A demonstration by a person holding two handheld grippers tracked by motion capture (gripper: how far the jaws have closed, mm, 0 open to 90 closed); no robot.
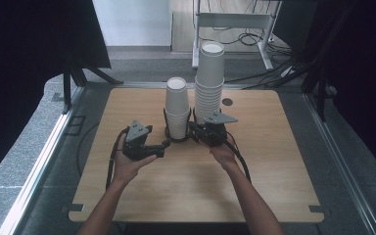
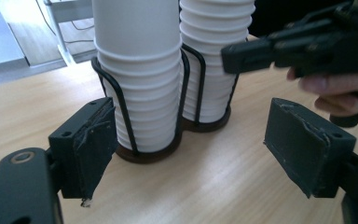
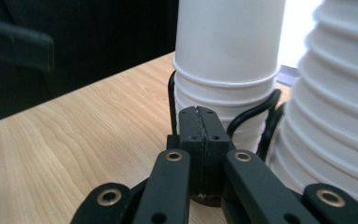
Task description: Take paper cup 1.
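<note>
Two stacks of white paper cups stand in a black wire holder point(image 1: 168, 132) at the middle of the wooden surface point(image 1: 274, 166), toward its far half; the shorter stack point(image 1: 177, 107) sits on the left, the taller stack point(image 1: 209, 81) just beside it on the right. The left tool point(image 1: 165, 145) hangs near the foot of the shorter stack, its jaws spread wide apart with nothing between them; in the left gripper view the holder's wire loops point(image 2: 121, 107) rise just beyond those jaws. The right tool point(image 1: 195, 129) comes in from the right, low at the holder, between the two stacks; its jaws are pressed together, pad on pad, with nothing visibly pinched; in the right gripper view the black wire point(image 3: 251, 114) curves just behind the tips.
</note>
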